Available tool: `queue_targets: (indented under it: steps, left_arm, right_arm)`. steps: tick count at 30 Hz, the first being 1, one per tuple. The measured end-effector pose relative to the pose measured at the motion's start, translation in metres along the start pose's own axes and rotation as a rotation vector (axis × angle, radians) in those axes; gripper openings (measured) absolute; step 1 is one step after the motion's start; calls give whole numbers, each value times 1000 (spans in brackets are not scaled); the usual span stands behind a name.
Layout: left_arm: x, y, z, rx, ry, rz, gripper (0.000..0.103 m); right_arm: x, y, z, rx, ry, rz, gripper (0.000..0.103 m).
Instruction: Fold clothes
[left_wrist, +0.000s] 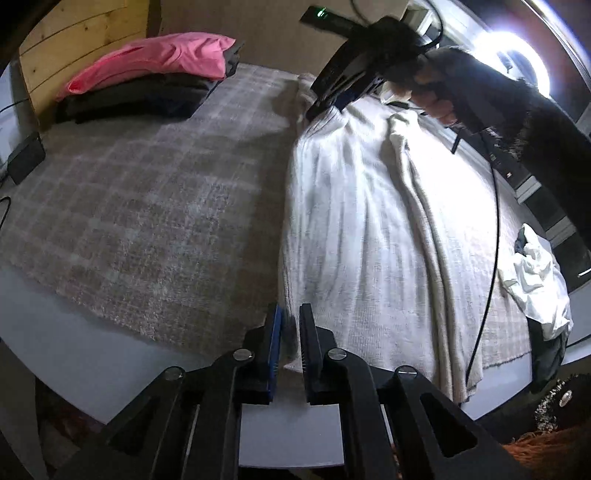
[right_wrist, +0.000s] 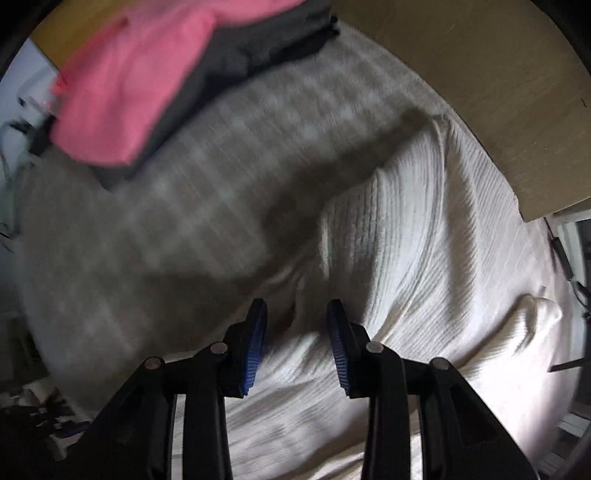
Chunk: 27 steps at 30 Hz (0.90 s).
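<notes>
While the left gripper (left_wrist: 291, 332) sits low at the near edge of the white knit (left_wrist: 369, 221), its jaws are nearly together w/ a bit of the knit's near corner pinched between them. The knit lies long & flat on the checked rug (left_wrist: 147, 192), w/ a few long wrinkles. It looks soft, floppy & light, a bit thick, so it should bend easy but slide & bunch if pulled by one spot. Best to take it by corners or the hem, both ends at once. Far end: the right gripper (left_wrist: 332, 99) hangs over the far corner, held by a hand (left_wrist: 436, 103). A stack w/ a pink top (left_wrist: 159, 59) on dark clothes sits at the far left, well apart. Lots of bare rug on the left for a fold. A black cable (left_wrist: 491, 229) runs across the knit's right side & could snag. More clothes (left_wrist: 535, 280) lie crumpled at the right.

Right wrist view, blurry: the right gripper (right_wrist: 297, 325) points down at the knit (right_wrist: 424, 258), jaws partly apart, nothing between them yet. The knit's edge is just ahead of the tips. A board (right_wrist: 480, 92) stands close behind the knit, so little room that way. The pink top (right_wrist: 129, 85) is off to the upper left, w/ rug (right_wrist: 147, 240) between.
</notes>
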<state>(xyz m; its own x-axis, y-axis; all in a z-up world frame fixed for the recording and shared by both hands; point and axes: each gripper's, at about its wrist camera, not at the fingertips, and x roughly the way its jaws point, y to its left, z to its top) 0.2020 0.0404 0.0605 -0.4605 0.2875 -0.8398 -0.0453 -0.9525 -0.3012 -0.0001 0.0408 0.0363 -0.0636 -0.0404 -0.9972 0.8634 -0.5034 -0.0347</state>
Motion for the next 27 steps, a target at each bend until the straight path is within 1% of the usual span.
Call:
queue_targets:
  steps: [1, 2, 3, 5, 6, 8, 10, 11, 13, 14, 15, 16, 17, 18, 19, 20, 21, 22, 23, 24, 25, 26, 27]
  left_arm:
    - [-2, -2, 0, -1, -10, -8, 3]
    - [-6, -3, 0, -12, -22, -26, 3]
    - [-10, -5, 0, -23, -33, -46, 3]
    - [-20, -12, 1, -43, -50, -135, 3]
    - [-24, -16, 2, -42, -55, -158, 3]
    - [-29, -22, 3, -51, -57, -207, 3]
    - [-32, -21, 3, -89, -55, -282, 3]
    - [-33, -19, 2, -93, -55, -287, 3]
    - [-27, -5, -3, -110, -52, -219, 3]
    - [-19, 4, -6, -126, -29, -184, 3]
    - [-10, 13, -9, -144, -3, -149, 3]
    - [6, 25, -13, -156, 62, -91, 4]
    - [14, 31, -15, -158, 103, -50, 4]
    - [18, 36, -18, -157, 123, -30, 6]
    - [13, 39, -18, -159, 113, -30, 7]
    - [7, 37, -16, -144, 100, -4, 8]
    - [-1, 34, -12, -124, 70, 18, 10]
    - [-9, 31, -8, -103, 39, 39, 10]
    - [-12, 27, -1, -98, 23, 21, 10]
    - [-15, 24, 6, -95, 8, -2, 10]
    - [-12, 18, 18, -78, 0, -25, 10]
    - [-8, 12, 31, -60, -8, -48, 13]
    - [-4, 7, 44, -42, -15, -71, 16]
  right_arm:
    - [-1, -2, -1, 4, -1, 6, 19]
    - [-1, -5, -2, 7, -3, 12, 7]
    - [-3, -9, -4, 14, -6, 22, 7]
    - [-11, -21, -7, 45, -22, 62, 7]
    - [-15, -27, -8, 58, -29, 78, 6]
    - [-22, -36, -10, 77, -39, 89, 6]
    - [-32, -42, -12, 89, -49, 117, 6]
    - [-38, -45, -12, 95, -59, 134, 6]
    - [-45, -47, -11, 115, -86, 179, 6]
    - [-45, -46, -9, 124, -94, 207, 7]
    - [-38, -43, -7, 125, -89, 240, 9]
    - [-29, -38, -4, 118, -69, 277, 11]
    - [-22, -35, -3, 118, -46, 314, 18]
    - [-21, -37, -3, 131, -46, 352, 18]
    - [-22, -40, -4, 144, -59, 388, 18]
    - [-32, -50, -6, 156, -107, 415, 19]
    - [-42, -65, -8, 179, -164, 429, 22]
    - [-53, -84, -11, 225, -228, 431, 25]
    - [-58, -101, -13, 272, -268, 416, 26]
    - [-60, -118, -13, 319, -295, 379, 26]
    - [-60, -132, -11, 350, -305, 330, 26]
    - [-55, -142, -8, 364, -300, 297, 26]
    - [-47, -149, -4, 377, -284, 289, 27]
